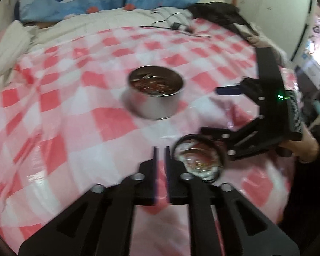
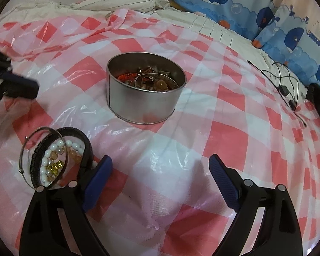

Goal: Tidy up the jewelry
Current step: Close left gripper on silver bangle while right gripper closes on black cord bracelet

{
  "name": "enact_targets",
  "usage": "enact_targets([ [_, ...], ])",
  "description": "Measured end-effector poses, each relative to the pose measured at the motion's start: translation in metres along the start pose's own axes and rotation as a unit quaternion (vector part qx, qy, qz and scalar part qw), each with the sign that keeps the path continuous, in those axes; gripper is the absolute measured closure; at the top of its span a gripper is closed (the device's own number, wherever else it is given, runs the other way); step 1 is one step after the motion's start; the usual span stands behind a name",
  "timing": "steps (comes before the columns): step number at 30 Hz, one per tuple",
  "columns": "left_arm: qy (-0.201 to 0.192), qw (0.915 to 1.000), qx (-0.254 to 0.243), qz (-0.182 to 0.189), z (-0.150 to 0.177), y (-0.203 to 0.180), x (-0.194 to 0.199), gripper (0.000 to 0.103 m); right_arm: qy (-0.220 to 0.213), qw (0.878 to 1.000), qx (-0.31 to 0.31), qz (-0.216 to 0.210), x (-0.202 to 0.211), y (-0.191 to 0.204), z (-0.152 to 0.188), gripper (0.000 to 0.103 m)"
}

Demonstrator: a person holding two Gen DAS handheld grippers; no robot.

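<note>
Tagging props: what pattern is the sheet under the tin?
Red-and-white check sheet; clearest in the right wrist view.

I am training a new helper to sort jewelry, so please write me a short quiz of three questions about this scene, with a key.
1. What lies inside the round metal tin?
2. True or false: the right gripper holds a bracelet.
3. Where is the white bead bracelet? A) in the tin B) on the checked sheet C) between the right gripper's jaws
Key: 1 mixed jewelry; 2 false, its jaws stand open and empty; 3 B.
</note>
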State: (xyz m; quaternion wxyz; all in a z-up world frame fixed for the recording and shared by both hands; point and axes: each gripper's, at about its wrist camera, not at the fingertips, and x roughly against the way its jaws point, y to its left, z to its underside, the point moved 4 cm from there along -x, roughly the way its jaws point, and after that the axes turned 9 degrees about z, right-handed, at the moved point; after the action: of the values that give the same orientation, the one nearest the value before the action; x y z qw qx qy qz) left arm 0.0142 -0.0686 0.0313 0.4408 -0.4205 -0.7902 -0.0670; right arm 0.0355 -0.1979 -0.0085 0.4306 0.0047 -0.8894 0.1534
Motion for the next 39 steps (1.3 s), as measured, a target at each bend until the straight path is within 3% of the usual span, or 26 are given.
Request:
enact_targets([
  [1,0.001,1.0000,0.000,0.000,0.000,-0.002,-0.003,0.050,-0.001,1.000,-0.008,-0.005,0.001,-0.002,-0.001,0.015],
  [2,0.005,1.0000,0.000,0.000,0.001,-0.003,-0.008,0.044,-0.003,1.000,-0.012,-0.006,0.002,-0.003,-0.001,0.015],
  [4,0.036,0.9993,0.001,0.004,0.005,-0.006,-0.025,0.045,-0.005,1.000,-0.021,-0.014,0.003,-0.005,-0.003,0.015],
  [7,0.084,0.9960,-0.027,0.015,0.016,-0.017,-0.040,0.086,-0.008,0.999,-0.028,-0.026,0.004,-0.004,-0.004,0.015],
  [9,0.079,0.9962,-0.033,0.017,0.015,-0.019,-0.035,0.099,-0.015,0.998,-0.033,-0.042,0.007,-0.004,-0.006,0.015],
  [14,0.017,0.9990,0.030,-0.029,0.005,0.020,-0.004,0.103,-0.029,0.994,-0.033,-0.102,0.016,0.008,-0.010,0.016],
  [16,0.013,0.9980,0.045,-0.043,0.004,0.029,-0.003,0.103,-0.023,0.993,-0.018,-0.114,0.014,0.017,-0.009,0.024],
  [18,0.022,0.9969,0.045,-0.060,0.006,0.031,-0.007,0.103,-0.013,0.992,-0.008,-0.125,0.011,0.025,-0.007,0.043],
  [21,0.035,0.9972,0.031,-0.057,0.007,0.026,-0.013,0.093,-0.007,0.991,0.001,-0.134,0.010,0.032,-0.004,0.058],
  [23,0.032,0.9980,0.019,-0.051,0.006,0.020,-0.013,0.065,-0.003,0.990,0.002,-0.144,0.010,0.035,-0.004,0.064],
  [25,0.014,0.9990,0.004,-0.043,0.004,0.012,-0.009,0.058,-0.004,0.990,0.003,-0.144,0.010,0.035,-0.004,0.065],
  [28,0.011,0.9997,-0.006,-0.023,0.004,0.005,-0.010,0.054,0.001,0.988,0.008,-0.156,0.009,0.040,-0.003,0.075],
  [30,0.051,0.9984,-0.010,-0.020,0.011,0.003,-0.023,0.060,0.003,0.985,0.006,-0.171,0.010,0.042,-0.003,0.091],
  [31,0.078,0.9965,-0.021,-0.020,0.017,0.000,-0.033,0.080,0.002,0.985,0.003,-0.173,0.011,0.042,-0.003,0.091],
  [32,0.093,0.9948,-0.032,-0.026,0.020,-0.003,-0.038,0.092,0.001,0.984,0.001,-0.176,0.012,0.042,-0.004,0.092],
  [33,0.100,0.9935,-0.046,-0.032,0.021,-0.008,-0.042,0.095,-0.001,0.984,-0.005,-0.181,0.013,0.040,-0.004,0.093],
  [35,0.084,0.9951,-0.044,-0.029,0.017,-0.009,-0.037,0.098,-0.015,0.981,-0.033,-0.189,0.018,0.029,-0.008,0.093],
  [39,0.020,0.9981,0.007,-0.058,0.005,0.013,-0.014,0.098,-0.031,0.981,-0.078,-0.172,0.020,0.001,-0.013,0.093],
])
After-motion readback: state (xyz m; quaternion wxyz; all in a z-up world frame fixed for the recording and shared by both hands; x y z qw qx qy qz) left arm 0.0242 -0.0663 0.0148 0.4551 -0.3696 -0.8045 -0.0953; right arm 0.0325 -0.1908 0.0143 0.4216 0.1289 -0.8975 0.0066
